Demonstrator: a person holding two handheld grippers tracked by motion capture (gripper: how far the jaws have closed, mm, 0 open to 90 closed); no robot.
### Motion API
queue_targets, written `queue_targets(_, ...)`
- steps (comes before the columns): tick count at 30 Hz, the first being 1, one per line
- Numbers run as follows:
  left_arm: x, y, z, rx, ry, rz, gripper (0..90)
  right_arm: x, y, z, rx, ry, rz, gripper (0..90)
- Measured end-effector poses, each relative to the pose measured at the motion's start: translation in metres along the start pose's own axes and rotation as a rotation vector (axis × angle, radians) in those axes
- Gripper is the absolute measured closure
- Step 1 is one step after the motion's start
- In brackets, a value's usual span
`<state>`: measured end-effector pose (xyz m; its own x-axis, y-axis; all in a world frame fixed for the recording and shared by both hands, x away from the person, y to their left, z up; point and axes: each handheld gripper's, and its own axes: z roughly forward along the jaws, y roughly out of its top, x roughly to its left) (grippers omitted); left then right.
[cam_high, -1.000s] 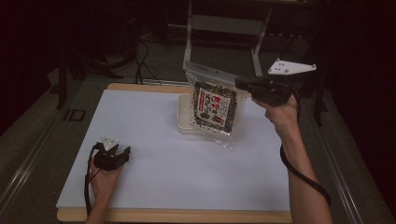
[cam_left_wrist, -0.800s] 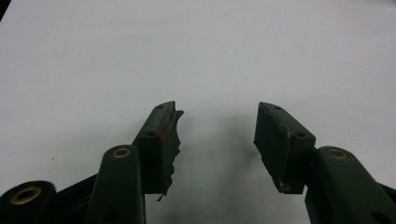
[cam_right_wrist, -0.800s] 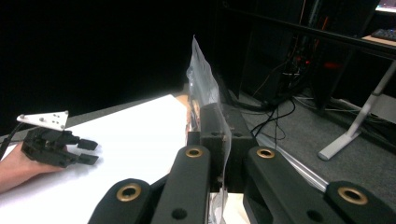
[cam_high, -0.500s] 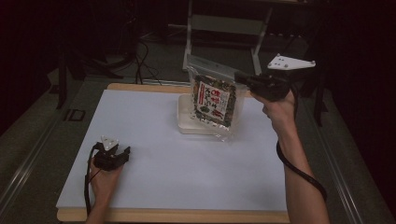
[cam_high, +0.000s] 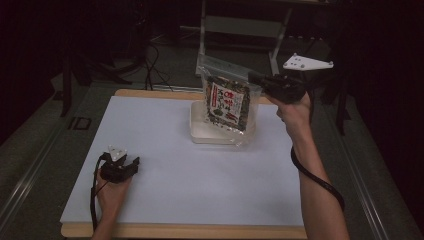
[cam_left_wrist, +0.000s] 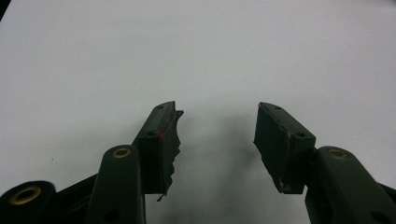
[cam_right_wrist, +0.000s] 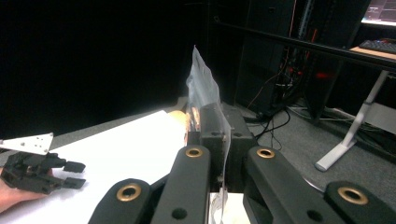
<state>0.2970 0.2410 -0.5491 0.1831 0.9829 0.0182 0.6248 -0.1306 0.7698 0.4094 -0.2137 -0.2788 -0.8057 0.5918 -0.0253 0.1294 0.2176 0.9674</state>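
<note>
Holding a clear snack bag (cam_high: 229, 102) by its upper right corner with the right gripper (cam_high: 253, 78), above a white tray (cam_high: 200, 131).

Clamped tight on the bag's transparent top edge (cam_right_wrist: 205, 93) in the right gripper view, jaws pressed together with the film rising straight up between them at frame centre. Hanging left of and below that gripper in the high view, right of centre in the upper half, printed label facing the camera, lower edge over the tray on the white table sheet (cam_high: 175, 190); contact with the tray impossible to tell. Resting at lower left of the high view, well apart from the bag, the left gripper (cam_high: 131, 161), jaws spread wide over bare white sheet with nothing between them (cam_left_wrist: 217, 135).
</note>
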Motion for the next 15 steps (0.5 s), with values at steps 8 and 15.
queue_targets(8, 0.000, 0.000, 0.000, 0.001, 0.000, 0.002, 49.2, -0.004, 0.002, 0.005, -0.011, -0.020, -0.002, 89.5)
queue_targets(15, 0.000, 0.000, 0.000, 0.001, 0.000, 0.002, 49.2, -0.006, 0.005, 0.011, -0.027, -0.030, -0.006, 89.6)
